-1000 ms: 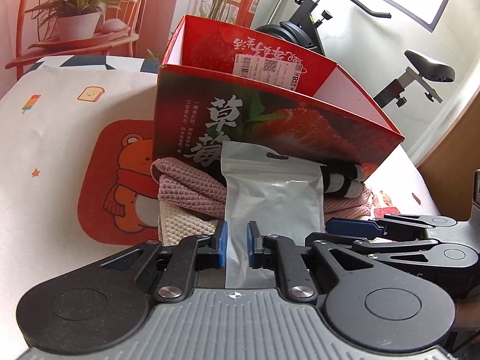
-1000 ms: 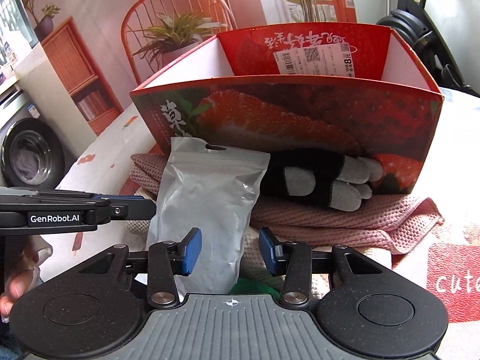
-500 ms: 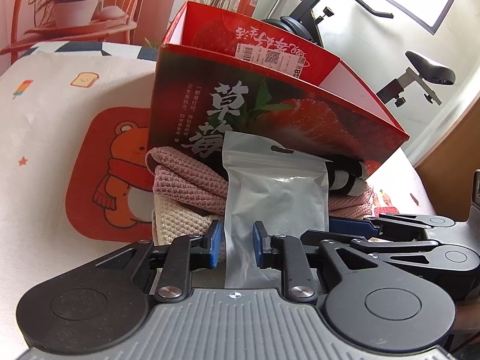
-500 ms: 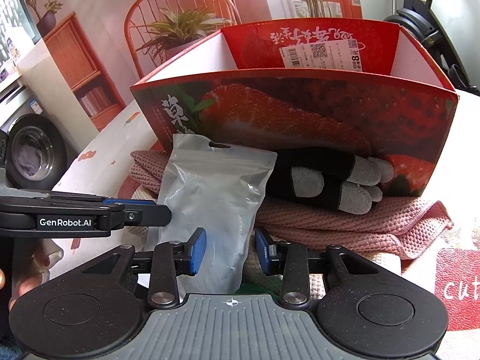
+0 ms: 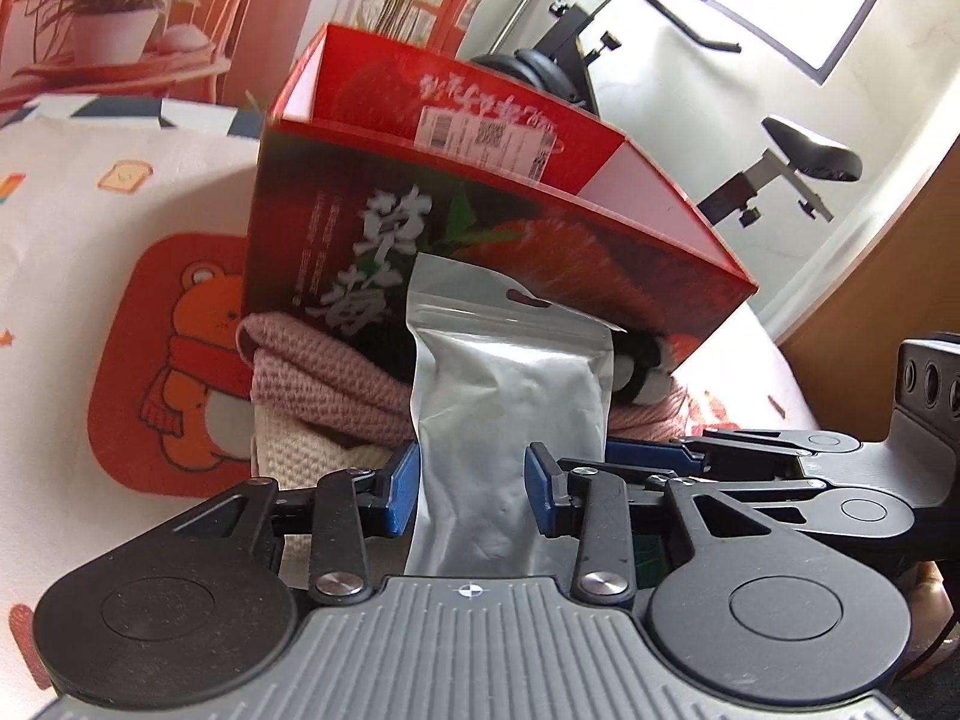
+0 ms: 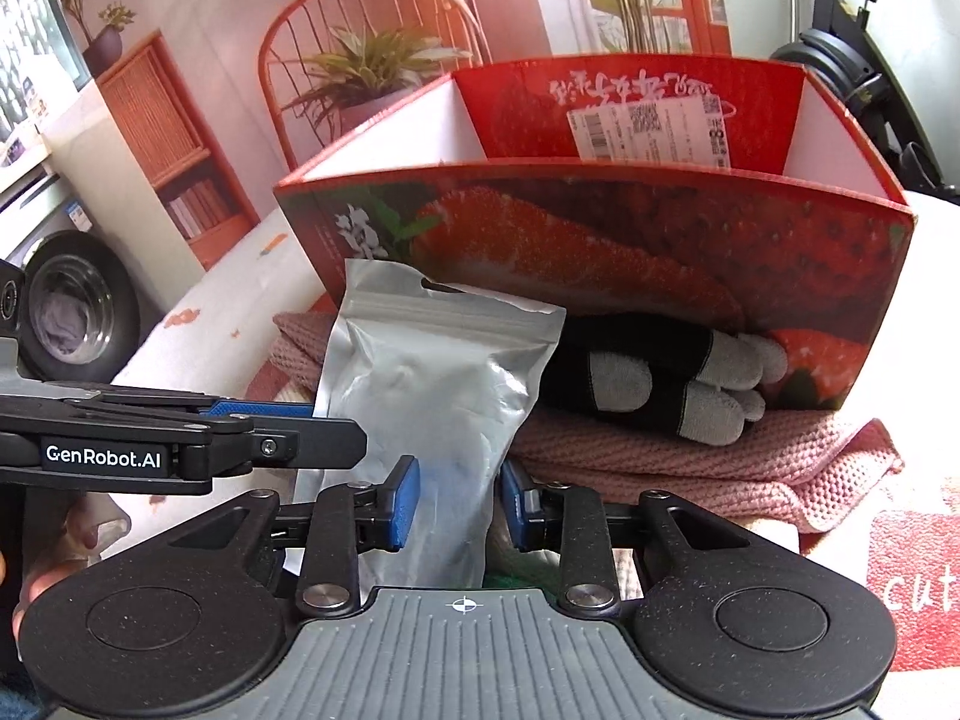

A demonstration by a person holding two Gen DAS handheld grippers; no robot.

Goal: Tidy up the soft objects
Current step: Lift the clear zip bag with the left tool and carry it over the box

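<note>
The silver zip pouch (image 6: pixel 420 414) is being handed over: the right gripper (image 6: pixel 459 501) has just been closing on it, pads touching, while the left gripper (image 5: pixel 471 489) has just been opening, pads clear. A firm pinch should be confirmed before the pouch is lifted toward the strawberry box (image 6: pixel 600 240) at twelve o'clock.

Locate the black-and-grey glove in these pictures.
In the right wrist view the glove lies right of centre on the pink towel, against the front wall of the red box, just right of the silver pouch.

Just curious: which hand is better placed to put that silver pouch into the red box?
Probably the right gripper: its jaws have just been closing around the silver pouch; the left gripper has been opening.
</note>
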